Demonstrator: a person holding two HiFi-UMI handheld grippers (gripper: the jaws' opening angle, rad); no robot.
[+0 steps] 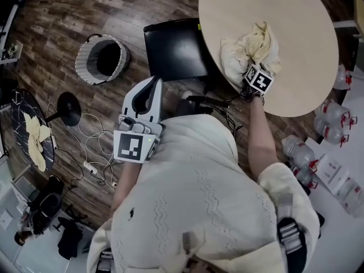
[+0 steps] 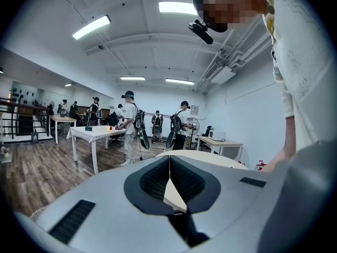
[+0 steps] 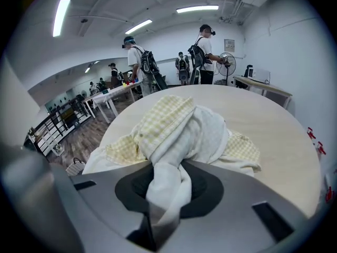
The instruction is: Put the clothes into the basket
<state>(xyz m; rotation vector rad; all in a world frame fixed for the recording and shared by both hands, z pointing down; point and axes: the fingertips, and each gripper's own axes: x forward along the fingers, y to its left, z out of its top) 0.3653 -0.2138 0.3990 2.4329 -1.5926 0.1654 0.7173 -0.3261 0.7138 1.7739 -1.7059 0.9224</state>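
Right gripper (image 3: 167, 186), clamped on one narrow fold of the crumpled white and yellow-check clothes (image 3: 179, 130) on the round beige table (image 3: 274, 136) at one o'clock, may shed loose pieces before reaching the grey woven basket (image 1: 85, 67) at ten o'clock; the left gripper (image 2: 169, 159) is closed and empty.

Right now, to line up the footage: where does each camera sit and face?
Head view: on the person's head, steeply down at basket and round table; shows shoulders, arms, left gripper, right gripper.
Left gripper view: rides that gripper, faces level across the room; shut jaws, torso at right.
Right gripper view: rides that gripper, angled down at the clothes it clamps.
Shared: head and right gripper views show the clothes.
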